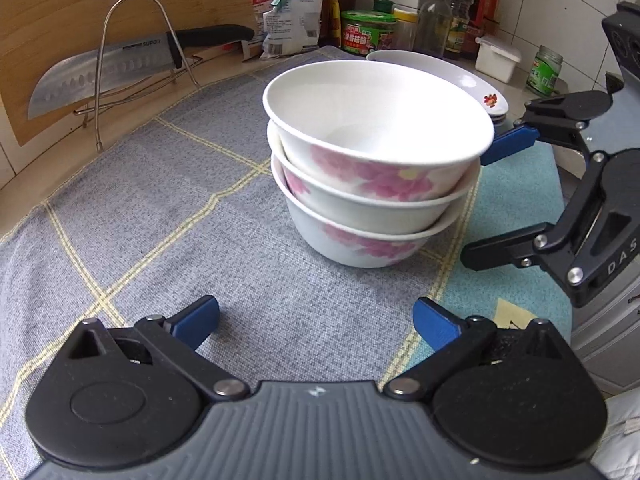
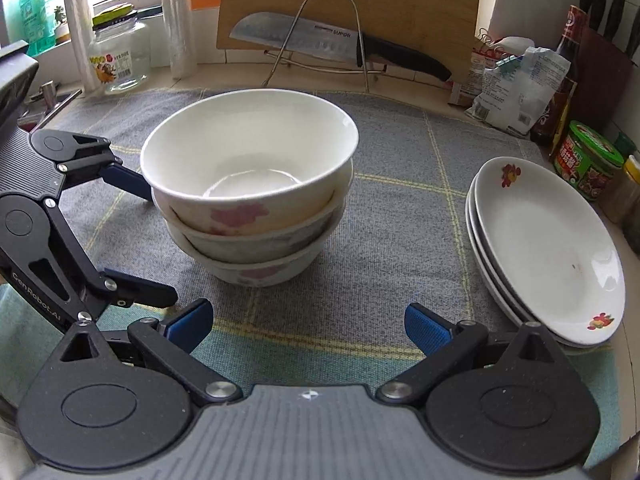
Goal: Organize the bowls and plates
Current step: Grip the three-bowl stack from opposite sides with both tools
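Centrally, three round white bowls (image 2: 248, 196) with pink flower prints are sitting nested in a slightly crooked stack on a woven grey cloth (image 2: 400, 216) crossed by thin yellow lines, which is covering the desk. To their right in the right wrist view, a stack of shallow glossy white plates (image 2: 548, 256) with small red motifs is resting on the same cloth. The left tongs (image 1: 316, 320) are standing wide apart over bare cloth just short of the bowls, gripping nothing. The right tongs (image 2: 308, 322) are likewise spread apart and gripping nothing, their blue ribbed pads (image 2: 426, 328) showing. Behind, a steel knife (image 2: 296, 38) is lying across a bent wire rack (image 2: 320, 36) against a wooden board (image 2: 420, 0).
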Motion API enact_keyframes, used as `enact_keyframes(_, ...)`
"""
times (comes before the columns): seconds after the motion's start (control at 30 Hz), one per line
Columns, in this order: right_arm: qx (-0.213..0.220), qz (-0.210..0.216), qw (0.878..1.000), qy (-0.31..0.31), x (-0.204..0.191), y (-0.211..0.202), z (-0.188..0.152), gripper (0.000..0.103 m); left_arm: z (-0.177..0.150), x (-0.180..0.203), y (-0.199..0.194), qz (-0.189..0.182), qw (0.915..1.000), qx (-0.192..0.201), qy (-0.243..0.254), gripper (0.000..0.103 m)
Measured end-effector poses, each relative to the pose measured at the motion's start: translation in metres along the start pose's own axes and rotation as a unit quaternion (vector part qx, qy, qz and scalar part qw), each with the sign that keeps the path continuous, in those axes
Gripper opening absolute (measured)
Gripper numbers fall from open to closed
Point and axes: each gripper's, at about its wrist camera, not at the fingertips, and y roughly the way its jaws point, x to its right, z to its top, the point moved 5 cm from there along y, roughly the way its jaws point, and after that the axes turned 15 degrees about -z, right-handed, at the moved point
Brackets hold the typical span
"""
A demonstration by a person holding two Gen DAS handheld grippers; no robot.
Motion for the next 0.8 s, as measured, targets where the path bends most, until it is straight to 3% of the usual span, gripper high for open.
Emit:
enact_keyframes(0.4,0.034,0.1,0.988,-0.109,0.017,0.024,-0.006,0.103,-0.001,0.004,0.008,0.087,0.9931,0.014,-0.078,0.103)
enact_keyframes(0.6,0.04,0.112,0.985,-0.122,0.016,0.026,-0.003,0.103,-0.002,0.004,0.008,0.108,0.9885,0.02,-0.104,0.103)
enact_keyframes(0.8,0.043,0.111,0.986,-0.119,0.017,0.026,-0.004,0.103,0.003,-0.001,0.012,0.105,0.9895,0.026,-0.097,0.103)
